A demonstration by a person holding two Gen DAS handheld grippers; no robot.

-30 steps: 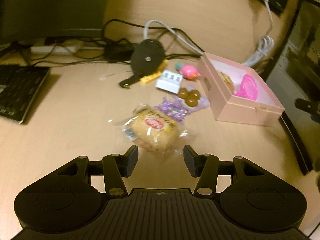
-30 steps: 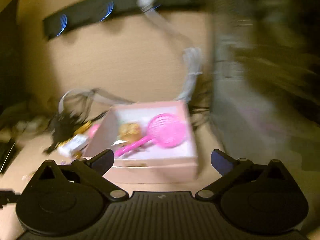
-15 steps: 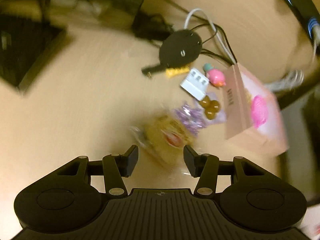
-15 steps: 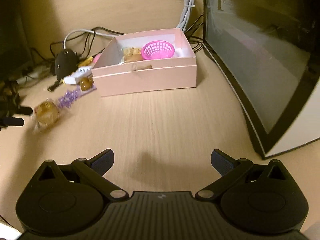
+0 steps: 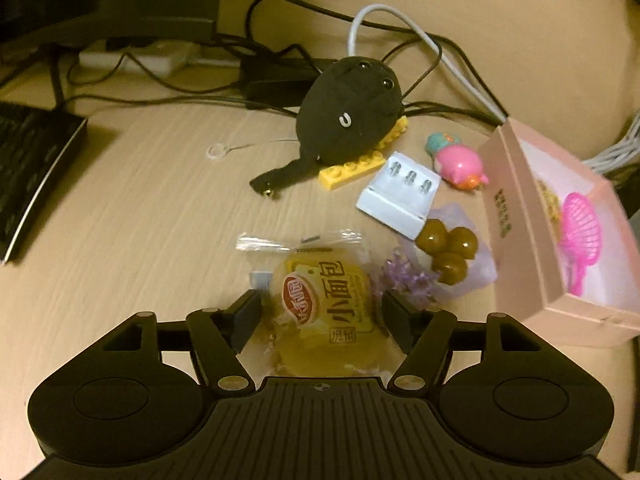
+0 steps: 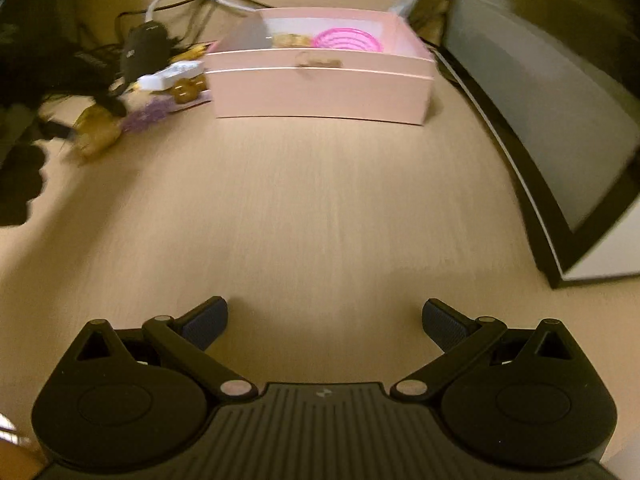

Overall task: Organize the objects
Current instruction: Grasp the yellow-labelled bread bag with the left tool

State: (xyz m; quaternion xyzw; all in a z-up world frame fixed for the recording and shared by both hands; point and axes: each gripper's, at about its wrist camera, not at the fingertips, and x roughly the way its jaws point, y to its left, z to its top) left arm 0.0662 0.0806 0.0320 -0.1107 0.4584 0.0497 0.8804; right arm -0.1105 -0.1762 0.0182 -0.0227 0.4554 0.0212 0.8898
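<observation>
A wrapped small bread (image 5: 328,312) lies on the desk between the fingers of my left gripper (image 5: 322,316). The jaws are open around it and a small gap shows on each side. A pink open box (image 5: 516,216) stands to the right with a pink scoop (image 5: 580,236) and a pastry inside. Beside the box lie brown balls (image 5: 448,248), a purple trinket (image 5: 404,276), a white block (image 5: 400,192), a pink toy (image 5: 460,166), a yellow brick (image 5: 360,162) and a black plush (image 5: 348,112). My right gripper (image 6: 325,322) is open and empty over bare desk, well in front of the box (image 6: 320,84).
A keyboard (image 5: 28,168) sits at the far left. Cables (image 5: 280,60) and a power strip run along the back wall. A monitor (image 6: 560,120) stands to the right of the box. Bare desk lies between my right gripper and the box.
My left gripper has moved forward and down, so the bread now sits between its fingers. My right gripper has dropped lower and closer to the desk.
</observation>
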